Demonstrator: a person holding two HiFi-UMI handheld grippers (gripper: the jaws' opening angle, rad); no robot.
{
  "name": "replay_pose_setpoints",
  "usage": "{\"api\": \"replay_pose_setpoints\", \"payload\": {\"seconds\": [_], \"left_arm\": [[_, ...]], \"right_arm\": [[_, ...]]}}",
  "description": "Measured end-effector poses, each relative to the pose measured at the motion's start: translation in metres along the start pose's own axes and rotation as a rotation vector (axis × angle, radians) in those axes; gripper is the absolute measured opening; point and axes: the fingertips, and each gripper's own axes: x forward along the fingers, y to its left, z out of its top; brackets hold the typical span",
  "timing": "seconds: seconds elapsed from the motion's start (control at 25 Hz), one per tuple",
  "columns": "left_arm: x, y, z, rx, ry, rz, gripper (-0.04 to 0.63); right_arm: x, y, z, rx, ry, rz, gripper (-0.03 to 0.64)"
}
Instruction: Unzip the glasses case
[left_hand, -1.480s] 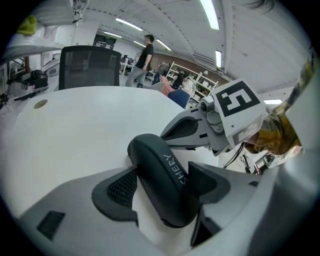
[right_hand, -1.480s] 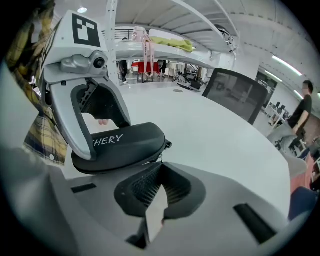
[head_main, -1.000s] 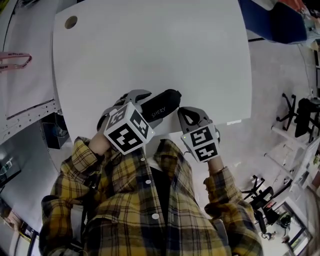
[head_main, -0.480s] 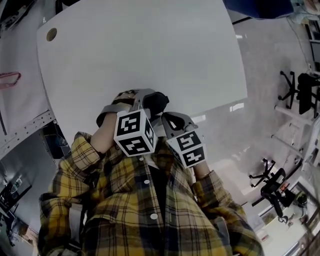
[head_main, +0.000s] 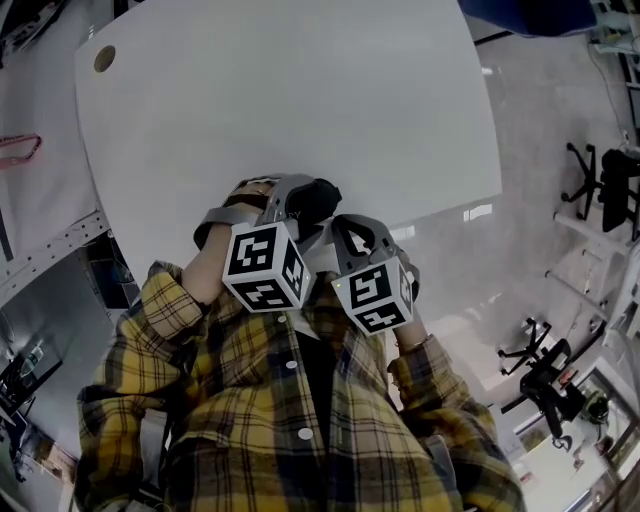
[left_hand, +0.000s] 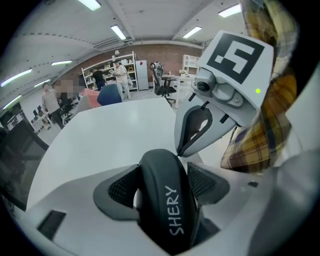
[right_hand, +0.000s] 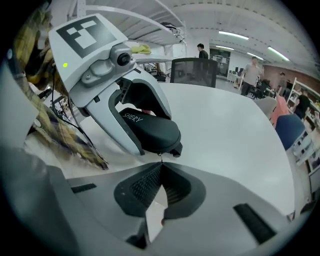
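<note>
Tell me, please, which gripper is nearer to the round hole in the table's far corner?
Left. The left gripper, clamped on the glasses case, sits below and right of the hole in the head view; the right gripper is even farther right.

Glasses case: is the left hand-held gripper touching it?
Touching. In the left gripper view, the left hand-held gripper clamps the glasses case between its jaws.

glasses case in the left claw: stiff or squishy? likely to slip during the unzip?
Probably fairly stiff: the glasses case looks undented with the left claw clamped across it. Its smooth shell might slip once the right claw, shut on what looks like the zipper pull, tugs; the textured pads should help.
</note>
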Motion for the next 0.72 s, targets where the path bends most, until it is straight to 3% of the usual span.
{"api": "replay_pose_setpoints", "payload": {"seconds": [0.32, 0.72], "left_arm": [[-0.001, 0.000, 0.001, 0.002, -0.016, -0.008, 0.314], [-0.001, 0.003, -0.004, -0.006, -0.031, -0.015, 0.313]], "right_arm": [[0.000, -0.029, 0.012, -0.094, 0.000, -0.026, -0.002], [0.024, -0.040, 0.042, -0.443, 0.024, 0.071, -0.001]]}}
